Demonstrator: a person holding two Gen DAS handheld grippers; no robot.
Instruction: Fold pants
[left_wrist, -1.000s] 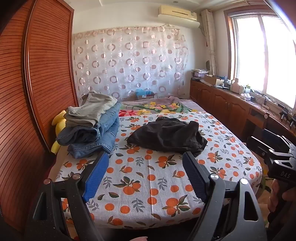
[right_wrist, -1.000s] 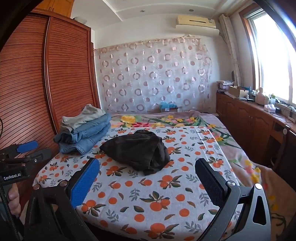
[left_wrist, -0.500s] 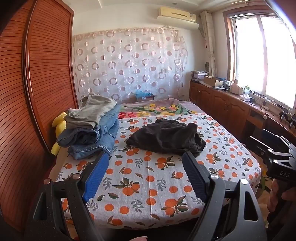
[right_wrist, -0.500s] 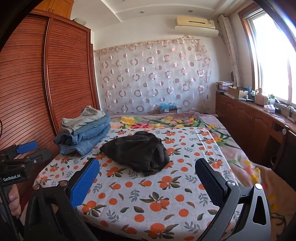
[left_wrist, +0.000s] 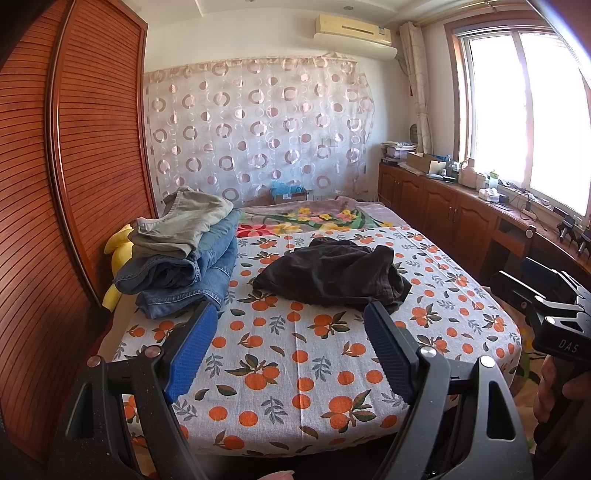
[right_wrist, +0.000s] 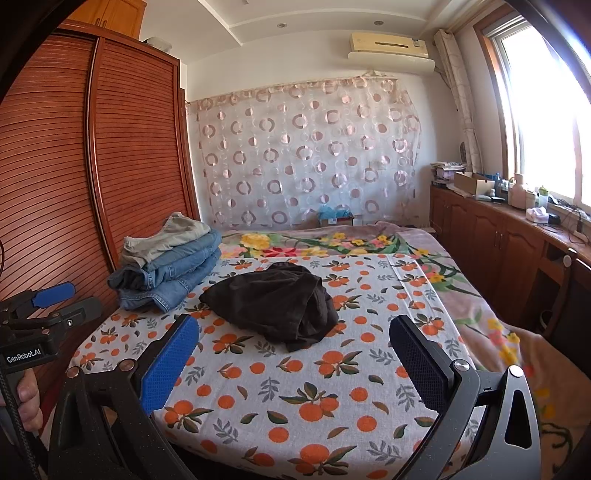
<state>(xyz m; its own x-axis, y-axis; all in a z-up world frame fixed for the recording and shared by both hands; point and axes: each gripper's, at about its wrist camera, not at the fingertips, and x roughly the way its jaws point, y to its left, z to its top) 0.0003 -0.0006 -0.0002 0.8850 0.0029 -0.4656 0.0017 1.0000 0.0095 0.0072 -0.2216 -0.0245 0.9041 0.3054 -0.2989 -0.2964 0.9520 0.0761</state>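
Black crumpled pants (left_wrist: 334, 275) on orange-print sheet (left_wrist: 295, 354), folded denim stack (left_wrist: 184, 269), both grippers' fingers spread, empty.

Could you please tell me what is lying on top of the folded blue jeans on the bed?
Folded khaki-grey pants top the blue jeans. Whatever lies between the layers is covered.

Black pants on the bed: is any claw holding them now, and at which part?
Nothing is held. Left claw and right claw are open, short of the black pants.
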